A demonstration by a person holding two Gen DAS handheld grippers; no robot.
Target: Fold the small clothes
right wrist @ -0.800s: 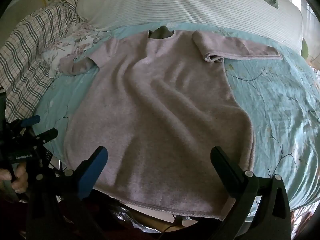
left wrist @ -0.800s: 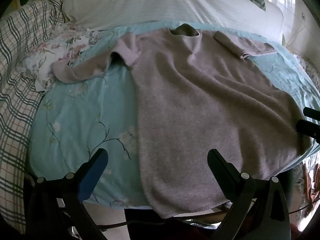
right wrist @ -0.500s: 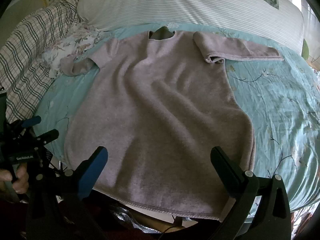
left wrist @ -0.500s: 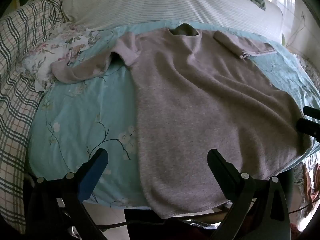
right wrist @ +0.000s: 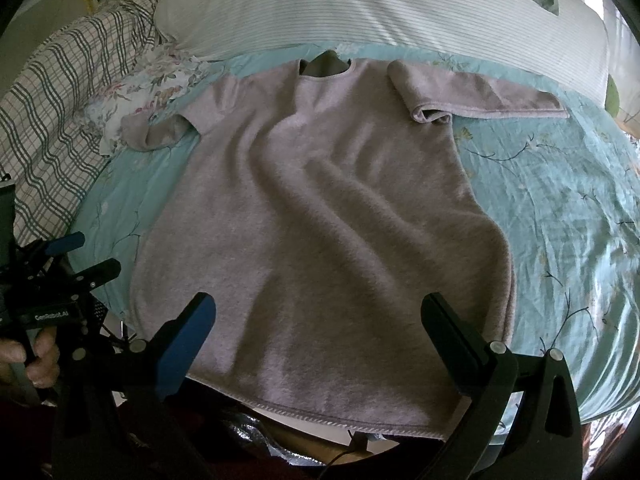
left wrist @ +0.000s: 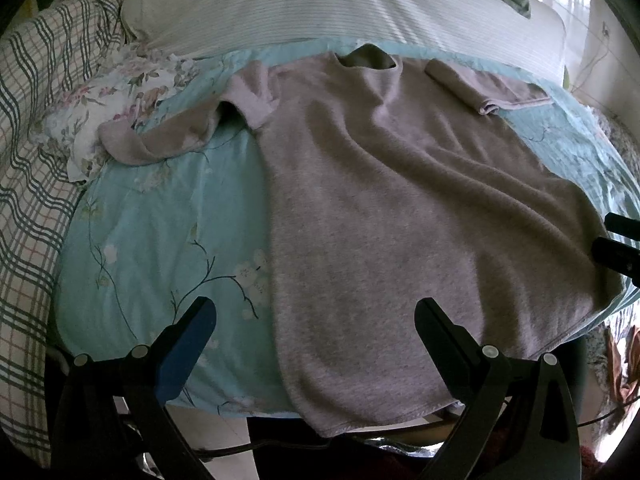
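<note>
Left wrist view: left gripper (left wrist: 312,320) jaws wide, empty, over the hem of the grey sweater (left wrist: 400,208) spread flat on the bed sheet (left wrist: 160,220) — left sleeve crumpled. Right wrist view: right gripper (right wrist: 316,316) likewise wide, empty — right sleeve (right wrist: 476,96) lies outward; folding apparently not begun.

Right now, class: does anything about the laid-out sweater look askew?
Yes. The sweater's left sleeve is twisted onto the floral cloth, the body is rippled, and the hem overhangs the bed edge.

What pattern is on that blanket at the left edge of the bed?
The blanket is a green-and-white plaid check, clearest in the right wrist view.
</note>
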